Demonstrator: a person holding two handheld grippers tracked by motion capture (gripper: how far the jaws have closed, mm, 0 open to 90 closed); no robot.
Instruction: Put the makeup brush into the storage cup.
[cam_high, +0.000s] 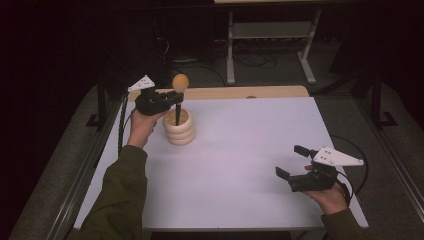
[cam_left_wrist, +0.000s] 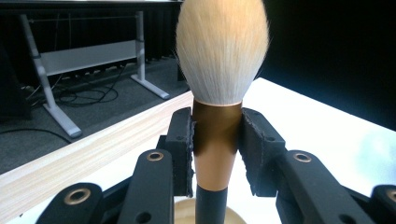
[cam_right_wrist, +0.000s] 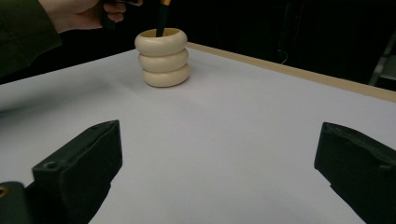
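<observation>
The makeup brush (cam_left_wrist: 218, 93) stands upright with its dark handle down inside the ribbed cream holder (cam_high: 179, 127), and the left claw (cam_high: 172, 98) is clamped on its copper-coloured ferrule, one jaw pad pressed to each side. Gripping there, just under the bristles rather than on the thin handle, gives the pads a wider, firmer surface and keeps the brush vertical — sensible whether it is going into the holder or coming out, and I cannot tell which from this moment.

The brush has a full, rounded head of pale cream bristles rising above the jaws, a ferrule that shades from dark bronze to a lighter gold, and a slim black handle below them. In the high view the head looks like a small orange ball, probably the dim lighting.

The holder, three stacked rings, sits directly beneath the left claw, near the wooden strip at the far edge of the white table (cam_high: 240, 165).

Well apart, toward the near right corner, the right claw (cam_high: 291, 161) rests low with its jaws spread wide and nothing between them, facing the holder across the bare table.
</observation>
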